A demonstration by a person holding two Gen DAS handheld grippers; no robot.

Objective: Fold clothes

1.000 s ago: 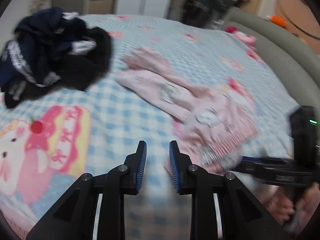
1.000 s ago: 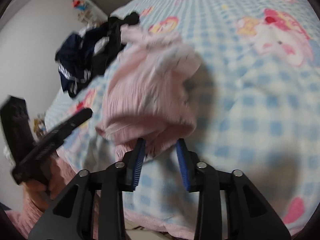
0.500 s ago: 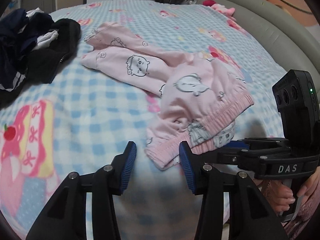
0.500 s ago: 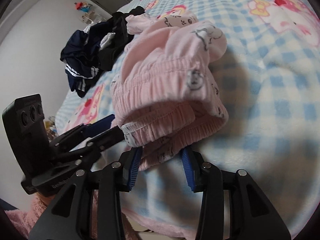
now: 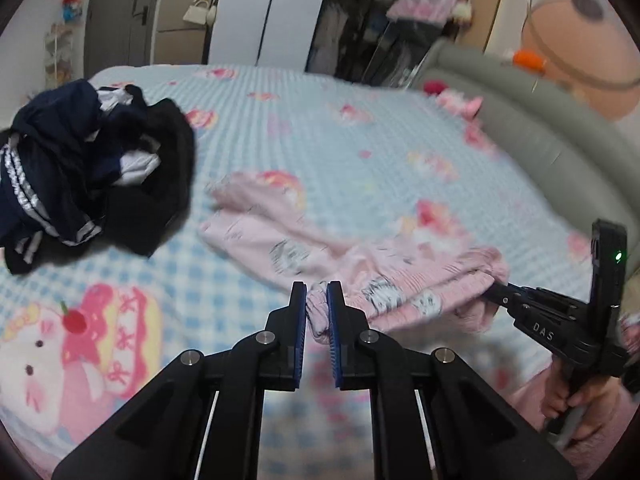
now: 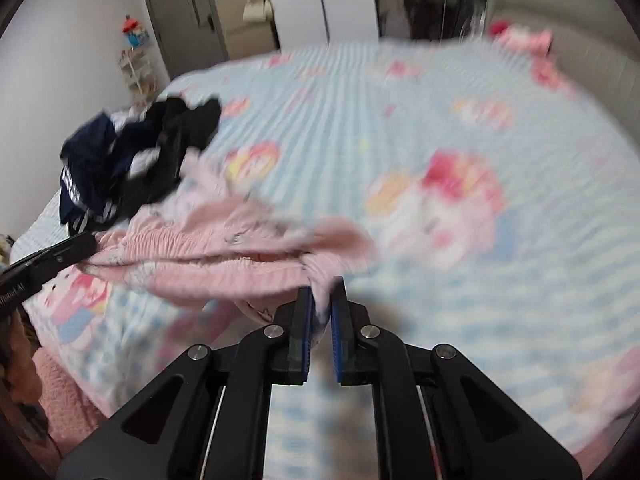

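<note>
Pink trousers (image 5: 400,284) pinched between both tongs.

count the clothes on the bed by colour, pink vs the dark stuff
pink garments: 1, the pink trousers, gripped at the waistband by the left gripper and the right gripper
dark heaps: 1, the dark pile, navy, black and white pieces tangled; the number of pieces cannot be told
total: 2 (one garment, one heap)
</note>
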